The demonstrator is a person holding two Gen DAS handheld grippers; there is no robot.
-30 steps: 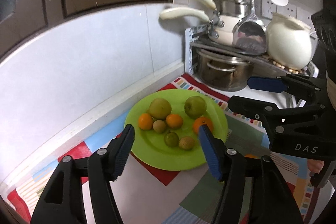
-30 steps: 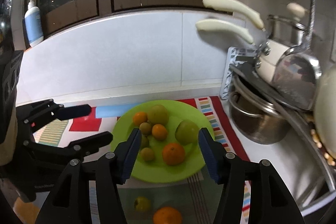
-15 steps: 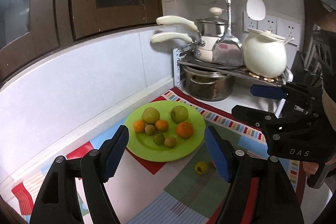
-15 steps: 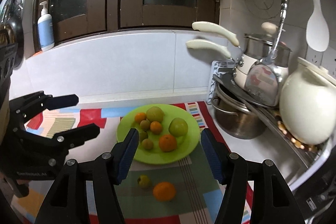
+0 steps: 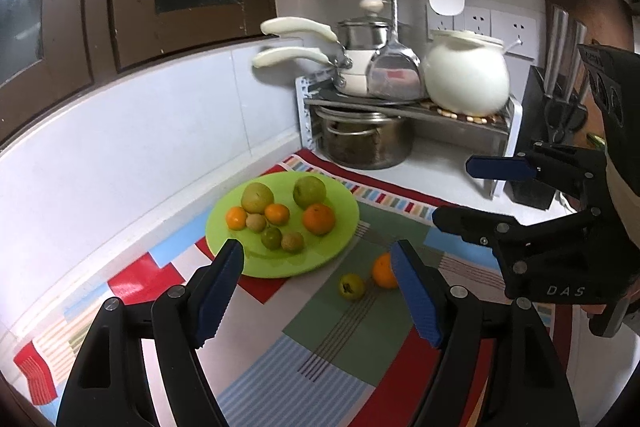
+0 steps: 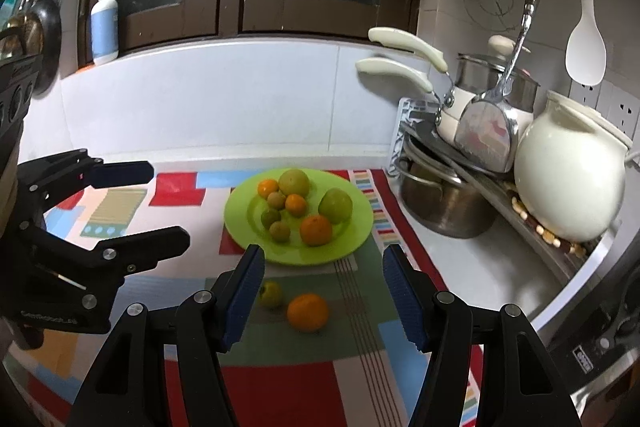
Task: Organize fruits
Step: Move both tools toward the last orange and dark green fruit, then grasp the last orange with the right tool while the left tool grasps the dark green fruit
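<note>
A green plate [image 5: 320, 255] [image 6: 344, 247] on the patchwork mat holds two green round fruits, three oranges and several small brownish-green ones. In front of the plate a loose orange [image 5: 380, 271] [image 6: 308, 311] and a small yellow-green fruit [image 5: 352, 286] [image 6: 270, 294] lie on the mat. My left gripper [image 5: 316, 251] hovers open and empty before the plate, its right finger covering part of the loose orange. My right gripper [image 6: 324, 253] is open and empty above the two loose fruits. Each gripper shows in the other's view, the right gripper [image 5: 454, 191] and the left gripper [image 6: 168, 205].
A corner rack [image 5: 404, 109] carries saucepans and a white ceramic pot [image 5: 466, 79], with a steel pot [image 5: 366, 143] beneath. A knife block [image 5: 560, 99] stands at the right. A soap bottle [image 6: 105, 23] sits on the window ledge. The patchwork mat [image 5: 320, 347] covers the counter.
Both grippers have drawn back from the plate, which looks smaller and farther. The loose orange and small fruit have come into the left wrist view. The left jaws stand wider.
</note>
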